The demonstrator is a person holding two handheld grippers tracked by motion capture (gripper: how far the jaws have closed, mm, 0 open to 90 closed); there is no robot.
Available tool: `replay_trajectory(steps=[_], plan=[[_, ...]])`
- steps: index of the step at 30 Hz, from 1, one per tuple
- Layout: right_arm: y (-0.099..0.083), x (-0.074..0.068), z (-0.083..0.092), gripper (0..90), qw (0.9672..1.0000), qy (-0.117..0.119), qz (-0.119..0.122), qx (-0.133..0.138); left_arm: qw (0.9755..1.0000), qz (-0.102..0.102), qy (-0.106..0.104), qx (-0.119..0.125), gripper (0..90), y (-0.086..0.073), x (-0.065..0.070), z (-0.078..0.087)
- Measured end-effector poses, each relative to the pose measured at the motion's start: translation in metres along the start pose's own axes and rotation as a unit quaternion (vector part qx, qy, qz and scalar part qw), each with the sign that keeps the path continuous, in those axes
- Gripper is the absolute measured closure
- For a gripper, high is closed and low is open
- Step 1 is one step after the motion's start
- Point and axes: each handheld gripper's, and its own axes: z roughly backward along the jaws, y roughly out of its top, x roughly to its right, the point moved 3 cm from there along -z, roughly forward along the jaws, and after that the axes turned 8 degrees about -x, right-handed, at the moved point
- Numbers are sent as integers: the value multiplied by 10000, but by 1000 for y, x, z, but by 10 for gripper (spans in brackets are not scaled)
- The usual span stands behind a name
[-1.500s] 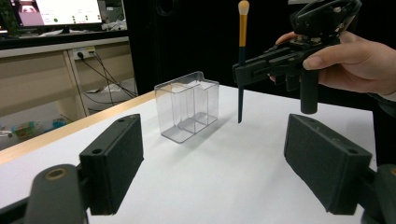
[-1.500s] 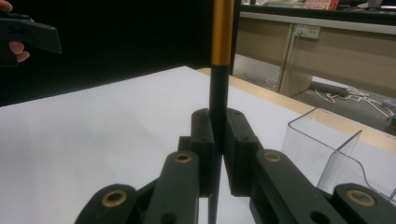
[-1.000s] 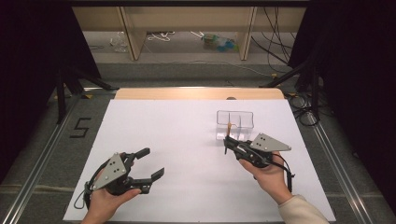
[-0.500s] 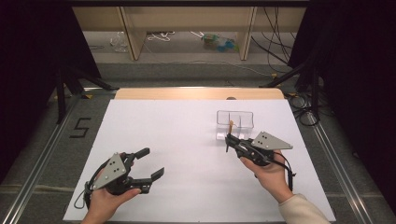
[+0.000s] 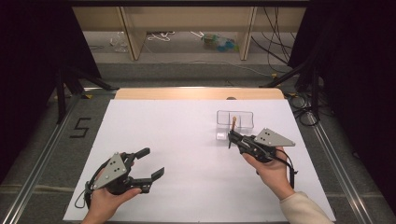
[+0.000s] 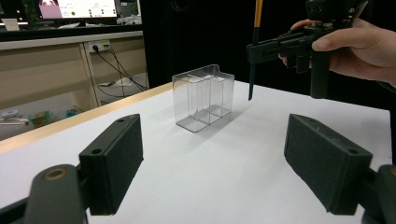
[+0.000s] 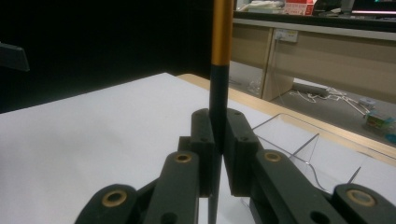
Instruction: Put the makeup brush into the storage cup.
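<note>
White table point(image 5: 187, 140), right gripper point(image 5: 232, 136) upright-clamped on pencil point(image 7: 220, 70) beside clear box point(image 5: 235, 119)

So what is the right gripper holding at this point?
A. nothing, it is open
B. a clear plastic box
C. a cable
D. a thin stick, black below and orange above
D: in the right gripper view the right gripper is shut on an upright stick, close to the clear box.

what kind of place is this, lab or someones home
Most likely a lab or recording room: a white table boxed in by black curtains, loose cables on the floor, and a lit monitor on a desk behind.
</note>
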Motion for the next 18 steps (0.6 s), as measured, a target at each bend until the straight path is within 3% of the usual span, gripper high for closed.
replay_trajectory(steps=[6, 7, 16, 18], plan=[[2, 4, -1, 840, 10000, -53, 38, 51, 10000, -6, 1, -7, 197, 0, 0, 0], [2, 3, 0, 841, 10000, -4, -13, -40, 10000, -6, 4, -10, 196, 0, 0, 0], [5, 11, 1, 841, 9998, -181, 31, 40, 10000, 4, -25, -13, 196, -1, 0, -1], [5, 11, 0, 841, 9999, -111, 9, 25, 10000, 14, -31, -12, 196, -1, 0, -1]])
